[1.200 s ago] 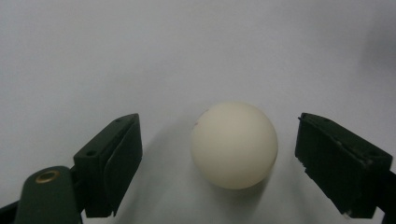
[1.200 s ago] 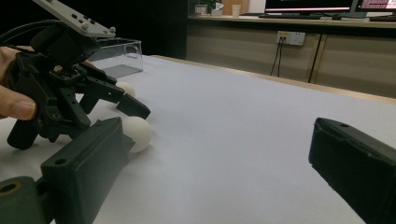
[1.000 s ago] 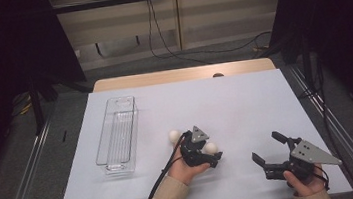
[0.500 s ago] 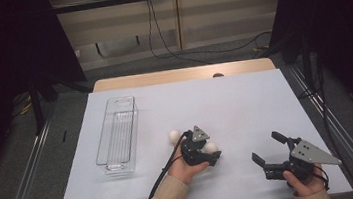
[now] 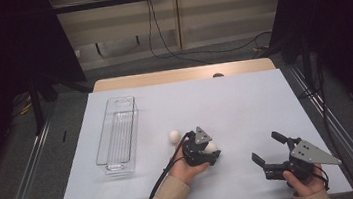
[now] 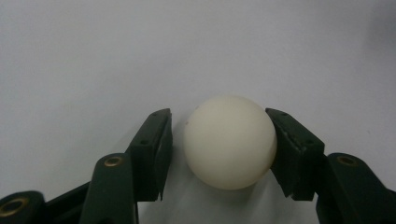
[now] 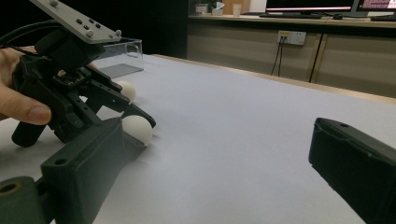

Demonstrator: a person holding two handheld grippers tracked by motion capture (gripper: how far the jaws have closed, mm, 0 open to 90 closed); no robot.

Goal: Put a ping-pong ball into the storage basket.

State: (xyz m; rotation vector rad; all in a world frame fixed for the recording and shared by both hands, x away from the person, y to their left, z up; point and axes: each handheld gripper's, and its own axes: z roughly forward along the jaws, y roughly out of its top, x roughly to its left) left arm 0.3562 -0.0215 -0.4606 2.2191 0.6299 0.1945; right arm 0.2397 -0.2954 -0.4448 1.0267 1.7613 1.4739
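White ball between closing left gripper jaws (one side touching, other just off)

White ball on table, btwn jaws.

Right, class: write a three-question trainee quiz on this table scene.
1. How many white balls lie on the table?
2. True or false: the right gripper holds a ball.
3. Which is nearer the clear tray: the free ball or the ball between the left gripper's jaws?
Key: 1. Two. 2. False; its jaws are open, empty. 3. The free ball; the left jaws have just been closing, one pad short of contact.
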